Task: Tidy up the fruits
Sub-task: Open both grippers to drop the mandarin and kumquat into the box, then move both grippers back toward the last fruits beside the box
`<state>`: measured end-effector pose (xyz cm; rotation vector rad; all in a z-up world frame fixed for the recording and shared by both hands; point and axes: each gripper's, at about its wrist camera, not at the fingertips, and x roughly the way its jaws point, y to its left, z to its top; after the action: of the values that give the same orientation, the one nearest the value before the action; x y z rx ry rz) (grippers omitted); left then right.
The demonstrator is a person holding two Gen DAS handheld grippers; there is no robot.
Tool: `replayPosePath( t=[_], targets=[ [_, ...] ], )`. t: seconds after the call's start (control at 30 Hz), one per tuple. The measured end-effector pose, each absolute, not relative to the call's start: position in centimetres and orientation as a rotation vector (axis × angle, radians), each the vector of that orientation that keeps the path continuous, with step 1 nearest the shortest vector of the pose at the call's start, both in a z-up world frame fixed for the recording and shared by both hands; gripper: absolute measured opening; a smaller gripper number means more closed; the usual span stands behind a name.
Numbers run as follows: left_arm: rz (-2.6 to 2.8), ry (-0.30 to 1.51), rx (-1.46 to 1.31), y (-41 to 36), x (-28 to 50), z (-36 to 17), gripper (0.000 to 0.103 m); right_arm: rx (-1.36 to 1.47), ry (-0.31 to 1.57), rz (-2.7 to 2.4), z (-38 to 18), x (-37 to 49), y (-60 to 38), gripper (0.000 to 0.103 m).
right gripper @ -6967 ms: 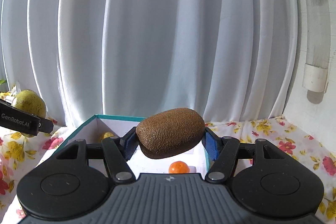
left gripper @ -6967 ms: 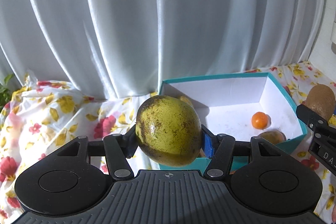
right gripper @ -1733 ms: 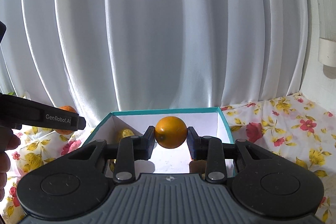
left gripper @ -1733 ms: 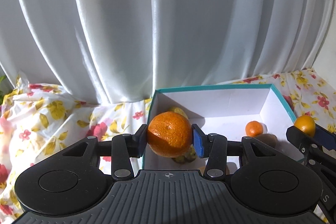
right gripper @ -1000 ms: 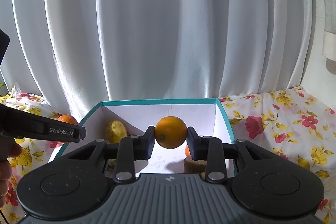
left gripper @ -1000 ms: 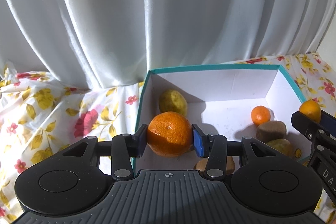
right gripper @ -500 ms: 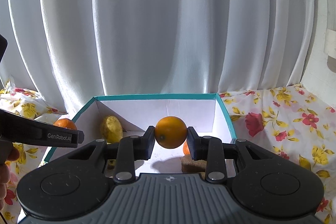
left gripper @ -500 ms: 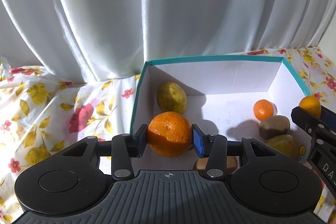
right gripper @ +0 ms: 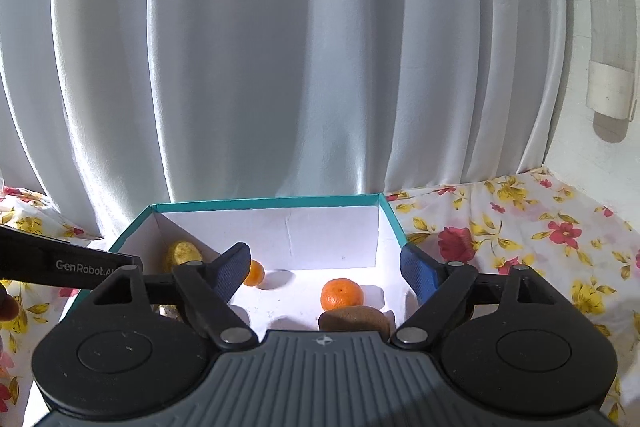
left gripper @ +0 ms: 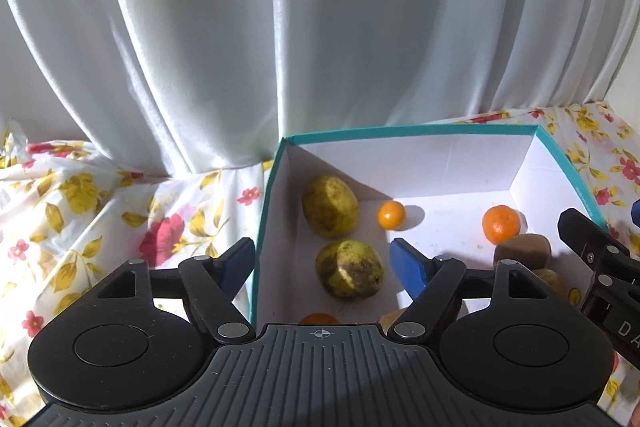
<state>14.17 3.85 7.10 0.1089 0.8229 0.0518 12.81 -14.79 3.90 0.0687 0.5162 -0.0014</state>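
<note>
My left fingers [left gripper: 322, 265] and right fingers [right gripper: 326, 269] have just sprung apart, empty; round, firm oranges [right gripper: 342, 294] roll in the box [left gripper: 400, 133], so grip across the middle.

Fruits [left gripper: 349, 274] inside box [left gripper: 408, 131] on cloth [left gripper: 120, 211]

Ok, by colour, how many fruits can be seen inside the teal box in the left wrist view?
orange fruits: 3, one mostly hidden by the gripper
yellow-green fruits: 2
brown or tan fruits: 3, two partly hidden
Total: 8
</note>
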Motion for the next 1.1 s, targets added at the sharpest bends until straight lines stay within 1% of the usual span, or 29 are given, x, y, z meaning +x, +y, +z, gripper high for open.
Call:
replayPosePath(
  t=[0.37, 0.67, 0.77, 0.83, 1.1],
  targets=[
    [0.052, 0.825, 0.116, 3.8, 13.7, 7.1, 0.079, 0.064, 0.518, -0.001, 4.1, 12.6, -14.5, 0.085],
    [0.054, 0.835, 0.117, 4.1, 13.0, 6.9, 0.079, 0.036, 0.503, 0.002, 4.2, 11.8, -14.0, 0.089],
    [0.054, 0.839, 0.118, 4.3, 12.5, 6.7, 0.08, 0.012, 0.485, 0.005, 4.0, 11.1, -13.5, 0.093],
    [0.055, 0.839, 0.12, 4.6, 12.0, 6.6, 0.08, -0.007, 0.472, 0.007, 3.8, 10.5, -13.2, 0.098],
    [0.027, 0.775, 0.121, 7.0, 7.3, 6.1, 0.081, 0.013, 0.451, 0.043, 1.9, 6.7, -13.1, 0.103]
  ],
)
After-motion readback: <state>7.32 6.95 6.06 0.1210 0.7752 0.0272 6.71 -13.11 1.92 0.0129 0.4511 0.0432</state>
